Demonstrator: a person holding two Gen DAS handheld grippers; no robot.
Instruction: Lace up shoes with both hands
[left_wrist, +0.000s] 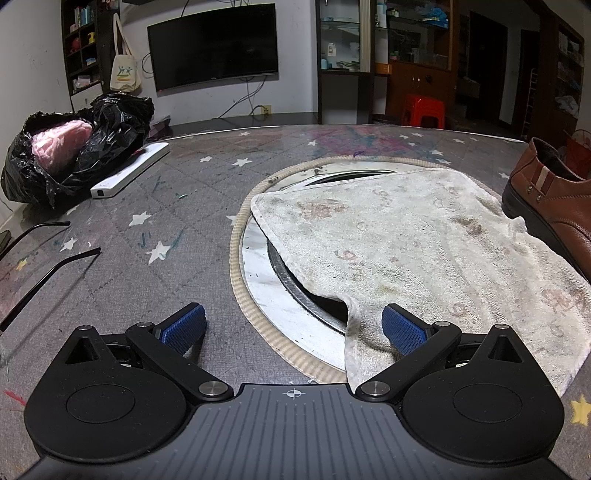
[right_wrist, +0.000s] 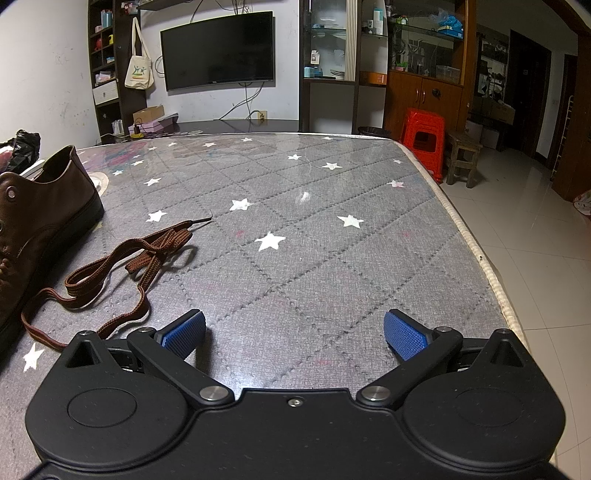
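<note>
A brown leather shoe (left_wrist: 550, 195) stands at the far right of the left wrist view, its heel on a dirty white towel (left_wrist: 424, 251). The same shoe (right_wrist: 40, 214) is at the left edge of the right wrist view, with an empty eyelet showing. A loose brown shoelace (right_wrist: 122, 269) lies in loops on the table to the right of the shoe, one tip pointing away. My left gripper (left_wrist: 293, 326) is open and empty, low over the table, its right pad against the towel's corner. My right gripper (right_wrist: 295, 332) is open and empty, to the right of the lace.
The grey star-patterned table cover (right_wrist: 314, 236) ends at an edge on the right with floor beyond. A round inset with a metal ring (left_wrist: 295, 291) lies under the towel. A black bag with pink stuffing (left_wrist: 74, 147), a white power strip (left_wrist: 129, 170) and eyeglasses (left_wrist: 37, 266) sit to the left.
</note>
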